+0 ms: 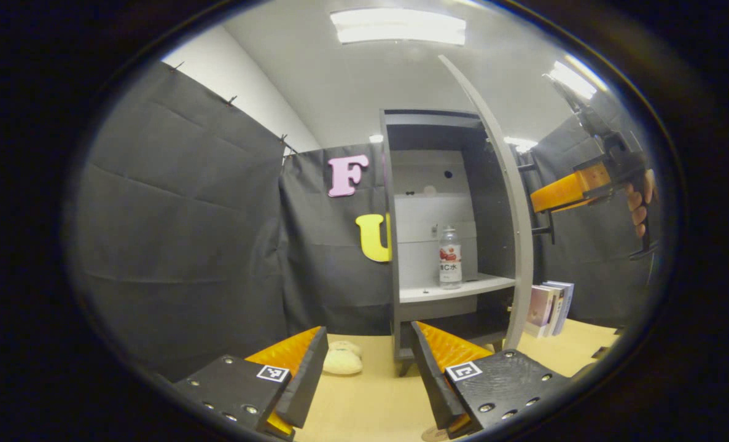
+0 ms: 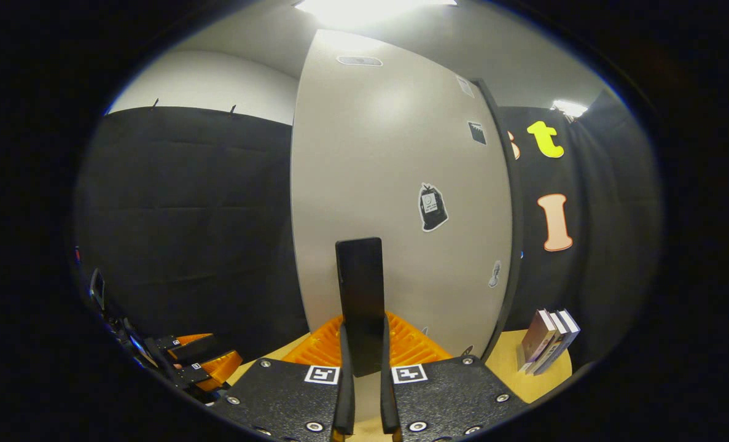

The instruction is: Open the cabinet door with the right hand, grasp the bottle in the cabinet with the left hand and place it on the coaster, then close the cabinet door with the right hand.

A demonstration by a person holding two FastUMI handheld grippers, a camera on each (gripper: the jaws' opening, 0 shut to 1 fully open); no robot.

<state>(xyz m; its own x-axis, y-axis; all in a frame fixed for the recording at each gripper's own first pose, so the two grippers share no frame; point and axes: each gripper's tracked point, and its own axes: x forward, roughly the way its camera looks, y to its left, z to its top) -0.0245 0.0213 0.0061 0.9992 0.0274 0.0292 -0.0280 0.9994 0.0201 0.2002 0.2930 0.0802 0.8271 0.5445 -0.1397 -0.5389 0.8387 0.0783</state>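
Grey cabinet (image 1: 450,202), clear bottle (image 1: 450,256) with red-and-white label, tan table (image 1: 364,399)

left gripper (image 1: 367,374): jaws spread wide, nothing between them, level, low over the table | right gripper (image 2: 364,362): jaws closed on the door handle (image 2: 359,301), held high | hand (image 1: 640,205): wrapped round the right gripper's grip

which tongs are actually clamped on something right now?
The right tongs: both fingers press the dark door handle of the cabinet door. The left tongs stand wide open, aimed at the bottle.
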